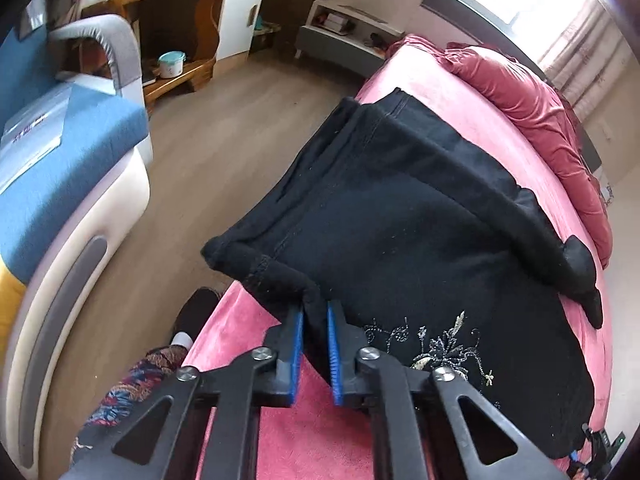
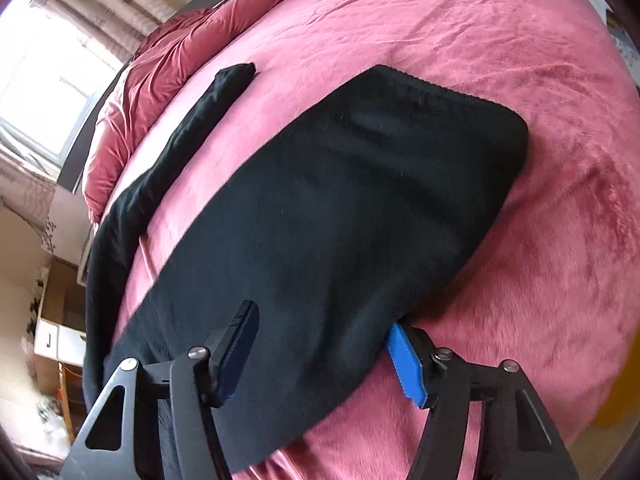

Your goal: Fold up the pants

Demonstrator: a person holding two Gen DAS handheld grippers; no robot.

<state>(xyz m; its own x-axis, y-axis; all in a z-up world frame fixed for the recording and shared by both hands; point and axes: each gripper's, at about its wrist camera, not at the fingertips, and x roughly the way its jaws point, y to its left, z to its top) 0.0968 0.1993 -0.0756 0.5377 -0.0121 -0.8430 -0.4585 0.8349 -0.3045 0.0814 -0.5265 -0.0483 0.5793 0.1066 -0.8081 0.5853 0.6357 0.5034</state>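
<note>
Pink bedspread (image 2: 520, 80) has loads of room; my left gripper (image 1: 316, 312) pinches the black pants (image 1: 420, 232) hem, right gripper (image 2: 324, 324) spread wide over their edge.

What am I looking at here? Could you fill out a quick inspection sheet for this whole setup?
Surface: pink bed cover, fuzzy, slightly wrinkled.
Job's things: black pants spread on the bed, one hem lifted.
Clutter: red quilt bunched along the far edge.
Grippers: left gripper shut on the pants' hem; right gripper open, straddling the fabric.
Cables: nothing seen.
Surroundings: wooden floor, blue sofa, window.
</note>
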